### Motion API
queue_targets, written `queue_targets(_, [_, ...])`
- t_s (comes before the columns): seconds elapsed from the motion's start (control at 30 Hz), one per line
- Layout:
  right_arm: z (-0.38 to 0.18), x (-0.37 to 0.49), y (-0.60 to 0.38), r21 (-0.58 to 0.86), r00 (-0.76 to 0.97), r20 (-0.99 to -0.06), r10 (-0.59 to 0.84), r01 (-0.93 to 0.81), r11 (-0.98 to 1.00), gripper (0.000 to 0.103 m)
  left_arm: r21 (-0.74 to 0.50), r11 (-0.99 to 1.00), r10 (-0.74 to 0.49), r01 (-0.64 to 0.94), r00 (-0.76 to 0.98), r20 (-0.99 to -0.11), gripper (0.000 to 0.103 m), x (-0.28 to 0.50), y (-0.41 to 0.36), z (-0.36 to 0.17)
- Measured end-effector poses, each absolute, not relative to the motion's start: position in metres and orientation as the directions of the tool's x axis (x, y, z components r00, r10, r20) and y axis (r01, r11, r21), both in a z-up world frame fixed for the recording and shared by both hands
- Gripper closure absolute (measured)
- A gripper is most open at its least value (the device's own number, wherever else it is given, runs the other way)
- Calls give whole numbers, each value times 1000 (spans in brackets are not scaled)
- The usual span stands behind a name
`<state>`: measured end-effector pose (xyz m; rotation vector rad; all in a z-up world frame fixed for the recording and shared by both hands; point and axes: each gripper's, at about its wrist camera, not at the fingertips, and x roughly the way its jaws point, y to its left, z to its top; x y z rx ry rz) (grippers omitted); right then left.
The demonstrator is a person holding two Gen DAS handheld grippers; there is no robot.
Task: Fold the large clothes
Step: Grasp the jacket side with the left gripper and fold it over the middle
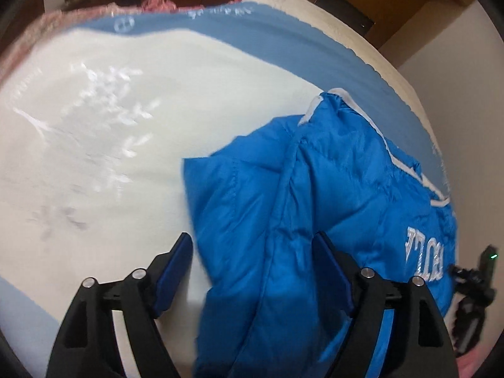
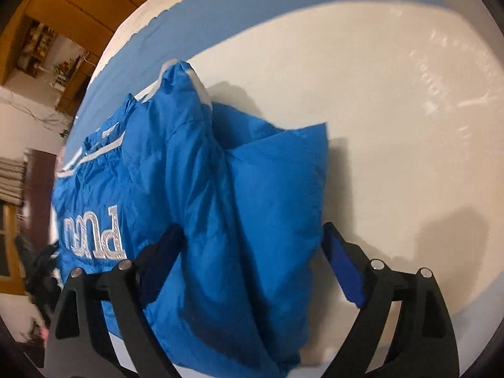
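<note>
A: How does the blue puffer jacket [image 1: 283, 220] handle, do you think?

B: It looks light and very soft, full of air, with a smooth shell that is probably slippery. You see the puffy folds; I think they spring back if you only pinch the top layer. Take it at a seam or at the white-trimmed edge [image 1: 315, 107], and take all layers together.

A: Where is it now?

B: It lies on the bed [image 1: 94, 126], folded in a thick bundle. In the left wrist view it fills the lower right of the frame; in the right wrist view, the lower left and centre.

A: And your tools?

B: The left hand-held gripper [image 1: 255, 271] has its jaws wide apart, with jacket cloth between them but the pads do not press it. The right hand-held gripper [image 2: 252, 261] is the same, apart over a fold, not clamped.

A: Room to move?

B: The white sheet is free at the left in the left view and at the right in the right view. The bed edge [image 2: 104, 60] is near the jacket's far side, upper left of the right view, so you pull toward the free middle.
</note>
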<state>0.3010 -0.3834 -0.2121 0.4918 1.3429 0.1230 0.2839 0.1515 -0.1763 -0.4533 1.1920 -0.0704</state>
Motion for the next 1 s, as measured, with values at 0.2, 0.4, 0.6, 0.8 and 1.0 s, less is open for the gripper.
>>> queue_targets(0.2, [-202, 309, -373, 436, 257, -883, 393, 137, 890, 58, -423, 898, -352, -121, 378, -856, 59, 294, 131, -171])
queue_targets(0.4, [-164, 295, -372, 500, 316, -834, 453, 86, 862, 89, -430, 895, -337, -122, 449, -828, 90, 278, 124, -137])
queue_targets(0.6, [-100, 266, -365, 505, 389, -793, 468, -8, 863, 90, -422, 905, -338, -51, 517, -787, 92, 246, 120, -79])
queue_targets(0.8, [-45, 218, -364, 476, 423, -778, 464, -85, 875, 91, -412, 911, -340, -1, 565, -752, 92, 198, 119, -26])
queue_targets(1.0, [-28, 167, -362, 477, 408, -782, 472, -97, 874, 90, -396, 917, -348, 41, 567, -747, 92, 140, 124, -5])
